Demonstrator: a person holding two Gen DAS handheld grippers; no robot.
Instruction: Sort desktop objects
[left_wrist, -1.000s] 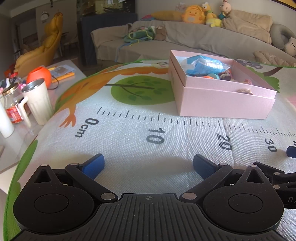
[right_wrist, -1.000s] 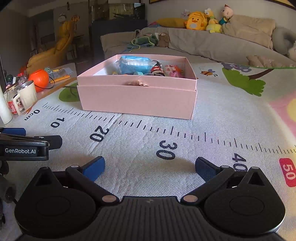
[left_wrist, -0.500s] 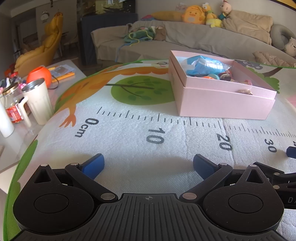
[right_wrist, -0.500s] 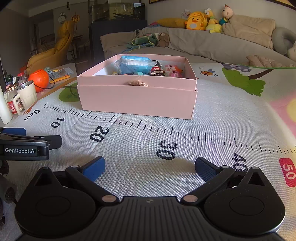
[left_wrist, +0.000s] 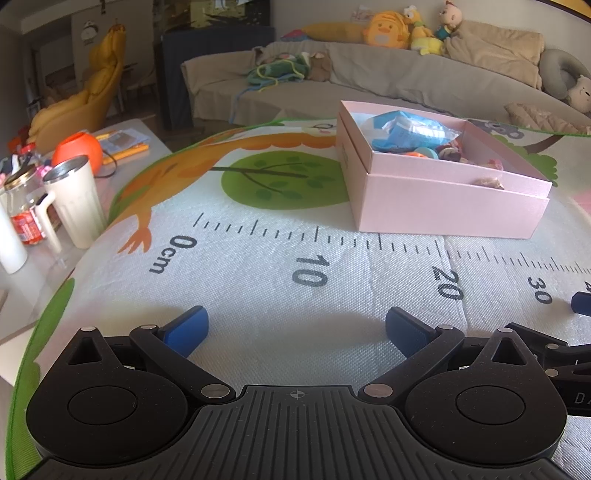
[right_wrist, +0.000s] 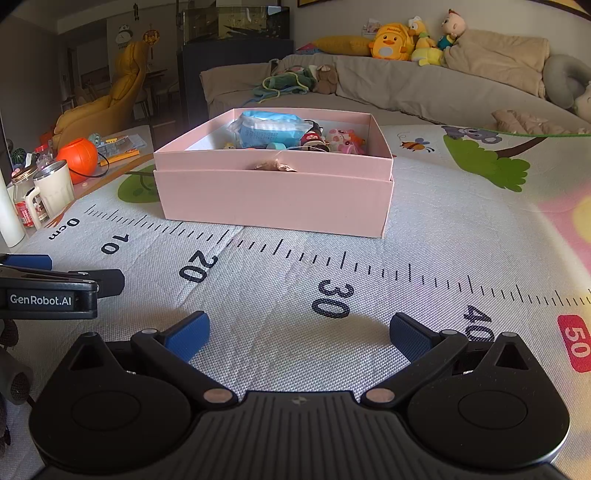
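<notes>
A pink cardboard box (left_wrist: 443, 206) (right_wrist: 273, 199) stands on the ruler-printed mat, past the 20 cm mark. Inside lie a blue plastic packet (left_wrist: 410, 129) (right_wrist: 269, 127), small toys (right_wrist: 340, 142) and other small items. My left gripper (left_wrist: 297, 326) rests low over the mat near the 10 cm mark, open, with nothing between its blue pads. My right gripper (right_wrist: 299, 330) sits near the 30 cm mark, open and empty, with the box straight ahead of it. The left gripper's body (right_wrist: 48, 291) shows at the left edge of the right wrist view.
To the left of the mat stand a white mug (left_wrist: 75, 201) (right_wrist: 51, 190), a glass jar (left_wrist: 22, 206), an orange round thing (left_wrist: 77, 151) (right_wrist: 79, 155) and papers. A grey sofa (left_wrist: 388, 85) with plush toys runs behind the mat. A yellow chair (right_wrist: 110, 99) is at far left.
</notes>
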